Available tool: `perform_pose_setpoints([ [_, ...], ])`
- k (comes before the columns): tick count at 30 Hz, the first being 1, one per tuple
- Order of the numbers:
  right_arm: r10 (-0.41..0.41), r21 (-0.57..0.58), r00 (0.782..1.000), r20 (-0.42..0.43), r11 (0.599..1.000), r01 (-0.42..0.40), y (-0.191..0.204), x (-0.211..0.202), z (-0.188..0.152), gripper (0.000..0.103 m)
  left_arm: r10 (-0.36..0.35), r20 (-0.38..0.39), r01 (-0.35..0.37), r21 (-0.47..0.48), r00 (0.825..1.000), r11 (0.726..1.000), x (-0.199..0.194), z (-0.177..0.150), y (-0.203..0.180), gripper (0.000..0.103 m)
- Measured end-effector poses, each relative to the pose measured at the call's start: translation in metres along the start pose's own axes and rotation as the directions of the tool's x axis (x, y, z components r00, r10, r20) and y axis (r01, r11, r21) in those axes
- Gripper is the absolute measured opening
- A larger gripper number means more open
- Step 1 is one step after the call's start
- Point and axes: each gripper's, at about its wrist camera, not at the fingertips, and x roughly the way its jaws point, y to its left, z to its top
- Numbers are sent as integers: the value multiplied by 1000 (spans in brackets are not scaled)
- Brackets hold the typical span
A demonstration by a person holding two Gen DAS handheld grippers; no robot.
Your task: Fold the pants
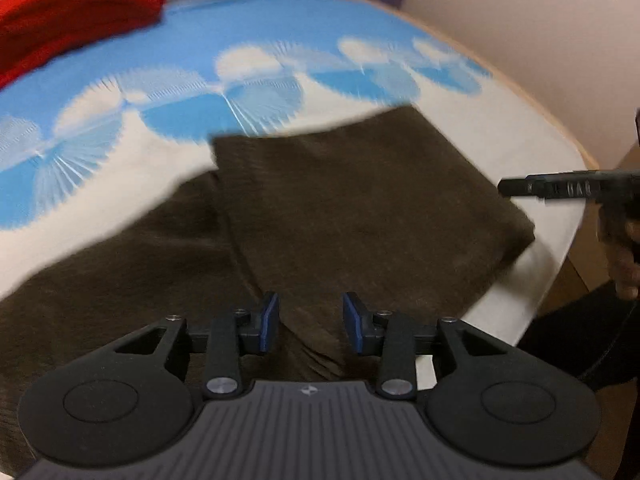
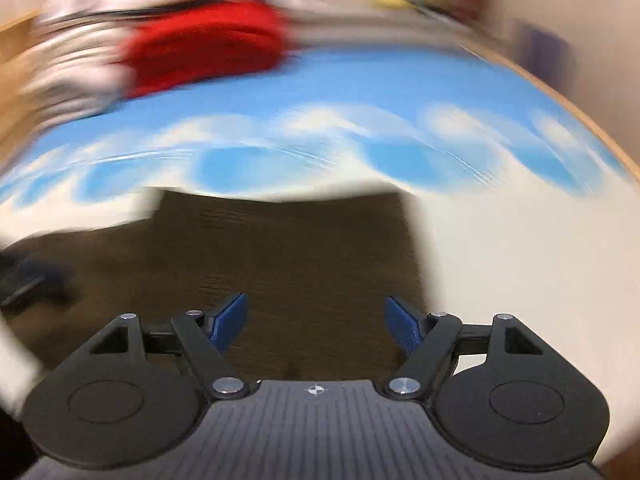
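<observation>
while the pants [image 1: 352, 200] lie folded, both grippers' jaws hang released above them.

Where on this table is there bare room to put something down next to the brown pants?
Bare cloth lies right of the brown pants, out to the table's wooden edge. The blue-and-white band between pants and red pile is also free. The near side is crowded: pants under both open grippers.

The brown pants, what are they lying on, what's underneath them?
The brown pants lie on a blue-and-white patterned cloth covering the table. The cloth shows all around them; whatever is directly beneath the pants is covered.
</observation>
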Motion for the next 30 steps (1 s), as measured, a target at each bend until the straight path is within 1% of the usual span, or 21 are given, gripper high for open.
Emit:
perform_pose_setpoints([
  [1,-32,86,999,-39,996,35,-18,6,-4,78,8,-66,-9,-2,998,1000,13,-3,-2,37],
  [2,-30,162,996,-80,986,43,-34,11,-9,78,31,-165,-32,-1,986,999,31,-10,-3,37],
  [3,-11,225,993,-121,974,38,-45,17,-13,78,37,-206,-40,-9,978,999,41,-17,-3,38],
  [5,48,342,976,-212,939,28,-65,29,-25,78,24,-204,-30,-28,979,999,38,-10,0,36],
  [7,76,403,968,-238,915,27,-73,34,-32,78,1,-200,-20,-94,980,995,34,-9,10,36],
  [8,84,414,967,-241,910,24,-73,36,-32,78,7,-193,-30,-113,981,993,32,-8,13,36],
  [10,96,418,964,-250,908,18,-73,42,-31,77,7,-142,-23,-113,990,993,25,-4,12,36],
  [12,110,421,959,-260,907,10,-73,44,-31,76,-38,-94,26,-123,995,992,18,-1,12,36],
  [14,89,401,960,-266,916,26,-80,41,-26,69,-75,-77,66,-118,994,991,18,-1,9,36],
  [15,77,396,960,-269,917,37,-79,40,-25,61,-72,-98,61,-105,993,993,23,-1,7,36],
  [16,67,392,962,-266,919,44,-79,38,-24,49,-47,-150,36,-76,988,996,31,-6,3,37],
  [17,58,383,964,-260,923,48,-74,42,-18,44,-10,-199,2,-41,980,999,40,-9,0,45],
  [18,56,370,968,-243,928,39,-72,39,-16,35,17,-202,-22,-23,979,999,43,-11,-2,49],
  [19,61,352,973,-225,936,23,-69,35,-14,30,29,-195,-34,-26,980,999,42,-9,-1,50],
  [20,54,299,979,-199,954,8,-60,29,-9,29,24,-180,-32,-46,983,998,39,-5,1,51],
  [22,29,147,992,-124,989,-11,-36,13,-1,27,-15,-135,-2,-125,991,992,29,1,12,51],
  [24,63,9,998,-29,998,-63,-12,-7,4,27,-59,-48,49,-196,997,979,14,9,22,54],
  [25,90,-60,996,14,994,-89,0,-15,6,27,-94,13,94,-232,996,968,4,13,28,62],
  [26,126,-136,990,56,984,-118,14,-24,6,27,-132,73,146,-263,989,954,-4,18,35,73],
  [28,220,-276,969,116,944,-181,42,-39,2,27,-210,178,257,-307,962,916,-19,24,45,85],
  [30,285,-386,949,133,897,-215,66,-44,-5,27,-270,259,347,-328,928,879,-29,27,53,86],
])
